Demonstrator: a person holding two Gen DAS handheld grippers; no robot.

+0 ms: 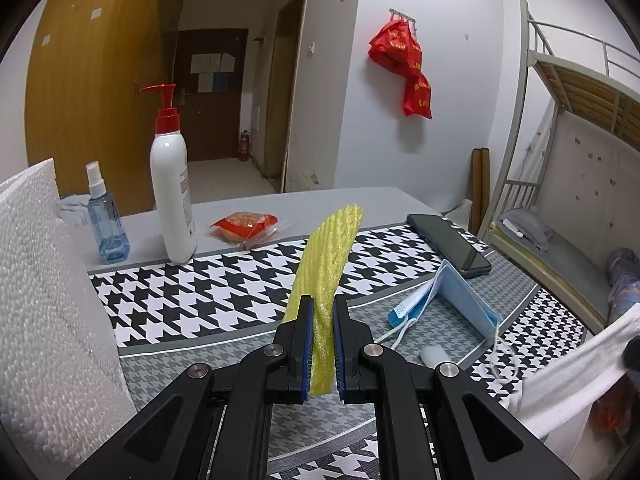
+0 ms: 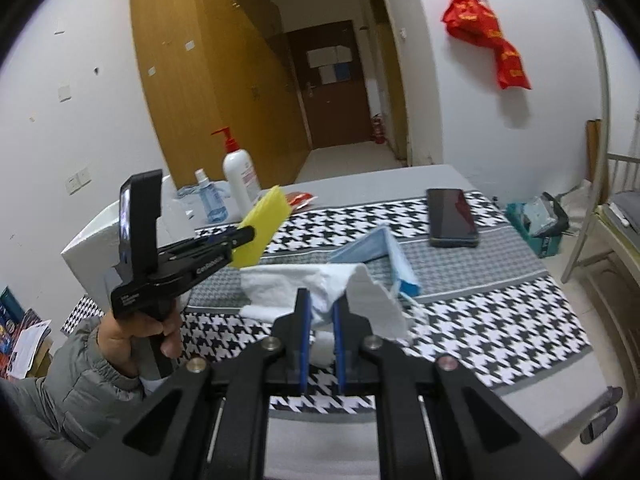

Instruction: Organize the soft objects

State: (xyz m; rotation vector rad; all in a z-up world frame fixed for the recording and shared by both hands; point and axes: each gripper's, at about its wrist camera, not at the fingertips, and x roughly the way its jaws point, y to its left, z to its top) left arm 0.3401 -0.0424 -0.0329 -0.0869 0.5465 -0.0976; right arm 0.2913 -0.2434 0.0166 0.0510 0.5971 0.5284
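Note:
My left gripper (image 1: 320,304) is shut on a yellow foam net sleeve (image 1: 326,252), which sticks up and forward above the table. The same gripper (image 2: 246,236) shows at the left of the right wrist view, with the yellow foam net sleeve (image 2: 264,228) in its jaws. My right gripper (image 2: 320,300) is shut on a white cloth (image 2: 304,284), lifted above the houndstooth table cover (image 2: 500,320). The cloth (image 1: 572,376) also hangs at the right edge of the left wrist view. A folded blue face mask (image 1: 460,300) lies on the cover, just beyond the cloth (image 2: 384,256).
A white foam box (image 1: 44,280) stands at the table's left. Behind it are a blue spray bottle (image 1: 106,220), a white pump bottle (image 1: 172,196) and a red snack packet (image 1: 246,226). A dark phone (image 1: 450,244) lies far right. A bunk bed (image 1: 580,152) stands beyond the right edge.

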